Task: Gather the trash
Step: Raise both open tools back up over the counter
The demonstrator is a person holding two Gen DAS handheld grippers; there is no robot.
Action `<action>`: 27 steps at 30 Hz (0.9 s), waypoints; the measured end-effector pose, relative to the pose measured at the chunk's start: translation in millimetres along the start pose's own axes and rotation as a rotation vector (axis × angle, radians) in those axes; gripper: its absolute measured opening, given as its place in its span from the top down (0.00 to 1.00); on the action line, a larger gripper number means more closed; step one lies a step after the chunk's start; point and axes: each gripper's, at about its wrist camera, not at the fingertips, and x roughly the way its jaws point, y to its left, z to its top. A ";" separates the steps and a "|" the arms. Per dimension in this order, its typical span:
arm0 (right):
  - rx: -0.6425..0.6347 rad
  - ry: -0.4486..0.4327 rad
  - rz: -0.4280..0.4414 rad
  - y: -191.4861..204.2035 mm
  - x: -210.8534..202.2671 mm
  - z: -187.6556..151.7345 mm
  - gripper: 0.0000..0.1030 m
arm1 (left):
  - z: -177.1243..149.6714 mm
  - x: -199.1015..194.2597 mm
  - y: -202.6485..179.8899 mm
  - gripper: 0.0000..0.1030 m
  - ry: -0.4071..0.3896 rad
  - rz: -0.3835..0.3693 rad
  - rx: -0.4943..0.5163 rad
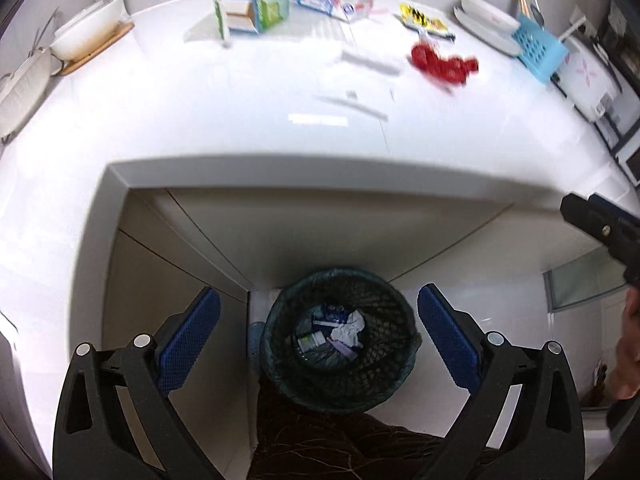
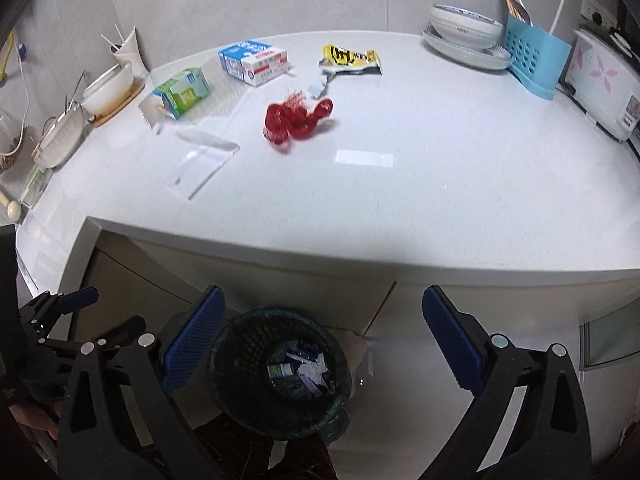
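left wrist view: left hand-held gripper has its jaws spread wide, nothing between the blue pads, hanging over the black mesh bin at 6 o'clock, below the bench edge. bin lined with a dark bag, already holds a small bottle, crumpled white paper and other scraps too small to tell. view is motion-blurred.

right wrist view: right hand-held gripper also wide apart and empty, same bin between its fingers at 6 o'clock. left hand-held gripper shows at 8 o'clock.

trash on the bench: red net bag near centre, 12 o'clock from the bin; yellow-black snack wrapper at 1 o'clock behind it; clear plastic sheet at 10 o'clock; green-white carton at 11 o'clock; blue-white carton just beside it toward the back wall.

non-trash: stacked bowls and plates and blue utensil holder at 2 o'clock, white floral appliance at the right edge, bowl on wooden board at 10 o'clock.
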 end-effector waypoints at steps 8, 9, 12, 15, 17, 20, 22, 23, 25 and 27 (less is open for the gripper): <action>-0.001 -0.036 0.004 5.1 -5.8 20.4 0.08 | 23.3 -15.2 8.2 0.06 -0.033 -0.001 -0.002; -0.001 -0.040 0.004 5.5 -6.3 22.5 0.08 | 26.3 -16.3 9.3 0.06 -0.037 0.001 -0.001; 0.004 -0.051 0.003 6.9 -7.5 31.1 0.08 | 38.2 -20.0 12.8 0.06 -0.045 0.006 -0.003; 0.009 -0.059 0.001 7.4 -7.1 39.0 0.08 | 49.7 -21.6 18.7 0.06 -0.052 0.010 -0.003; 0.014 -0.062 0.000 8.2 -5.9 44.5 0.08 | 59.5 -22.1 23.3 0.06 -0.057 0.010 -0.005; 0.021 -0.066 -0.002 10.0 -3.6 53.6 0.08 | 73.9 -22.1 30.1 0.06 -0.066 0.014 -0.007; 0.025 -0.069 -0.004 11.9 -1.3 60.2 0.08 | 83.6 -21.7 35.0 0.06 -0.072 0.016 -0.010; 0.027 -0.070 -0.005 12.8 -0.2 62.9 0.08 | 88.5 -21.6 37.2 0.06 -0.075 0.015 -0.010; 0.030 -0.070 -0.005 15.1 2.1 69.3 0.08 | 97.9 -21.9 40.7 0.06 -0.084 0.017 -0.007; 0.031 -0.072 -0.006 17.9 4.1 76.0 0.08 | 106.1 -21.7 43.8 0.06 -0.090 0.015 -0.006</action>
